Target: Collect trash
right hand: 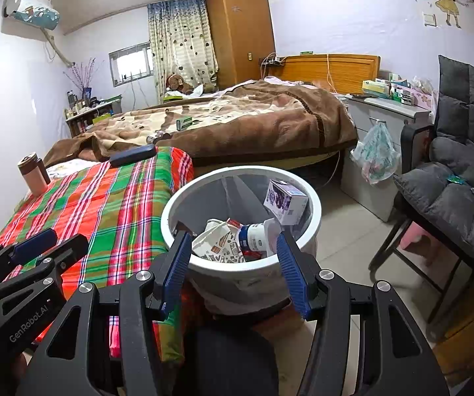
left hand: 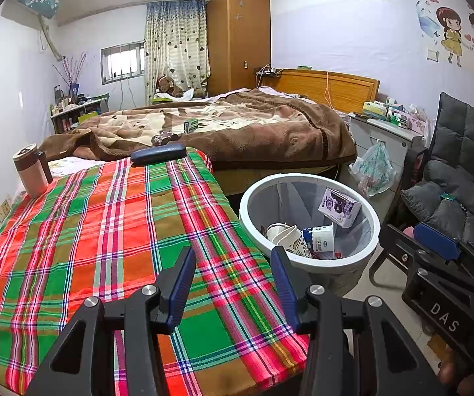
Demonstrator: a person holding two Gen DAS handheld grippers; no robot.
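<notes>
My left gripper [left hand: 233, 257] hangs with its jaws apart and nothing between them, above the near edge of the plaid cloth [left hand: 105, 231]. My right gripper [right hand: 233, 241] is also open and empty, just in front of the white trash bin [right hand: 316, 204]. The bin stands on the floor beside the table, and inside it lie a small purple box [right hand: 285, 201], a white cup [right hand: 258, 237] and crumpled paper [right hand: 220, 241].
</notes>
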